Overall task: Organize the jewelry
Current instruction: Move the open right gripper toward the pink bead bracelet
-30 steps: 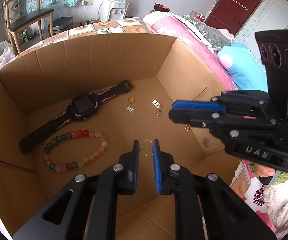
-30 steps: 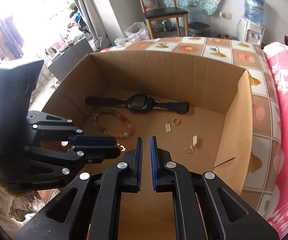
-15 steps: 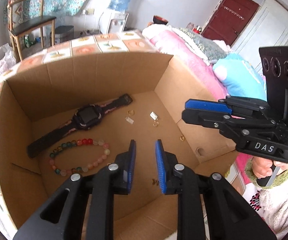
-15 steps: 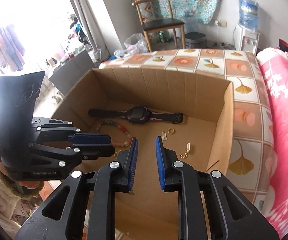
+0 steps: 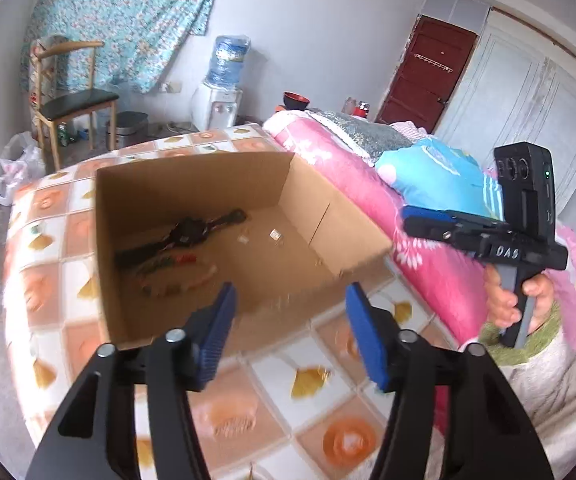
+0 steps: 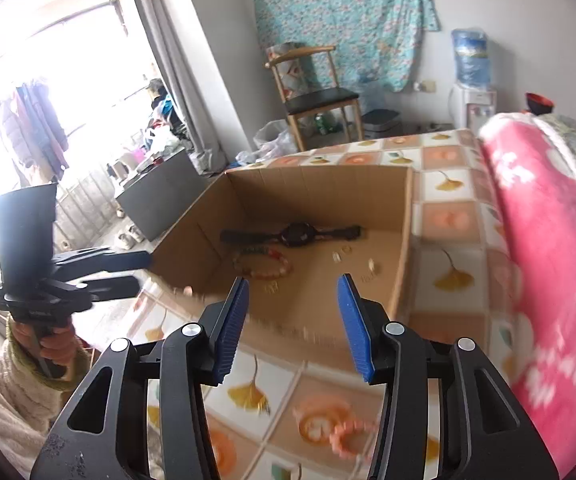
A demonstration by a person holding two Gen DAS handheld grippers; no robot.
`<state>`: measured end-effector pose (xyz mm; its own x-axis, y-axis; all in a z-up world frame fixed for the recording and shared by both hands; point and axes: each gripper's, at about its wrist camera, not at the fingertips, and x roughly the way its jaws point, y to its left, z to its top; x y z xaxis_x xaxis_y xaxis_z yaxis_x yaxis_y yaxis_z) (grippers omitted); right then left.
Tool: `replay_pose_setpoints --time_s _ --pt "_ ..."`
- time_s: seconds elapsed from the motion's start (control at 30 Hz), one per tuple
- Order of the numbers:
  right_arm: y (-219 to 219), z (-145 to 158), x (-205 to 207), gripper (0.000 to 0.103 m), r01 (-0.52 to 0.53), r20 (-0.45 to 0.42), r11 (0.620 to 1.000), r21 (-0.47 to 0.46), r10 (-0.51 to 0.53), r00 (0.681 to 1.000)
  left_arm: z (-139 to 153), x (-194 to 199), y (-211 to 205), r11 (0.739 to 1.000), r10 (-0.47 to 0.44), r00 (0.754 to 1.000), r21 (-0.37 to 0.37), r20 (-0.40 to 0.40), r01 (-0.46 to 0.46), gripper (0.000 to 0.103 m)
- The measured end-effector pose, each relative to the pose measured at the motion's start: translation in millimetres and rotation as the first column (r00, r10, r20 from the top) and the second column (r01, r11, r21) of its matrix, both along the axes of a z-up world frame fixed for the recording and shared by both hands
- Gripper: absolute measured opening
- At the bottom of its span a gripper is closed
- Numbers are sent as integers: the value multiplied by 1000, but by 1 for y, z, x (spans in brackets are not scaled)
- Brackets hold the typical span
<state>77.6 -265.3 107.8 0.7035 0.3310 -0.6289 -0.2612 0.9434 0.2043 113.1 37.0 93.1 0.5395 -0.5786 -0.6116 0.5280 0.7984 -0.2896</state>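
Two grippers hovering outside a cardboard box (image 5: 191,184) on the tiled worktop (image 5: 320,376): left gripper (image 5: 288,340) spread wide and gripping nothing, right gripper (image 6: 292,320) likewise parted and bare. Lying on the box floor, going left to right: a bead bracelet (image 6: 261,266) just in front of a black watch (image 6: 296,234), then several small gold pieces (image 6: 338,256), blurred. Showing pink at far right, a bed (image 6: 544,264).
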Motion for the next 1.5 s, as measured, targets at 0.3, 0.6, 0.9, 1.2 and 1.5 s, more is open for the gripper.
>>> replay_pose_setpoints --time_s 0.3,0.6,0.9,1.2,1.5 --pt "-6 -51 -55 46 118 -126 992 42 -112 986 -48 -59 -1 996 34 997 82 -66 -28 82" --pt "7 -100 -59 74 255 -200 947 -196 -293 935 -119 -43 -36 925 208 968 349 -141 -148 83" --pt "22 -137 -64 87 215 -261 914 -345 -313 913 -144 -37 -35 877 333 927 419 -174 -236 88" --pt "22 -154 -63 95 228 -261 891 -393 -346 901 -148 -41 -39 877 339 925 414 -174 -244 97" --pt "16 -156 -57 95 203 -300 907 -370 -323 897 -148 -40 -41 874 348 922 414 -170 -254 97"
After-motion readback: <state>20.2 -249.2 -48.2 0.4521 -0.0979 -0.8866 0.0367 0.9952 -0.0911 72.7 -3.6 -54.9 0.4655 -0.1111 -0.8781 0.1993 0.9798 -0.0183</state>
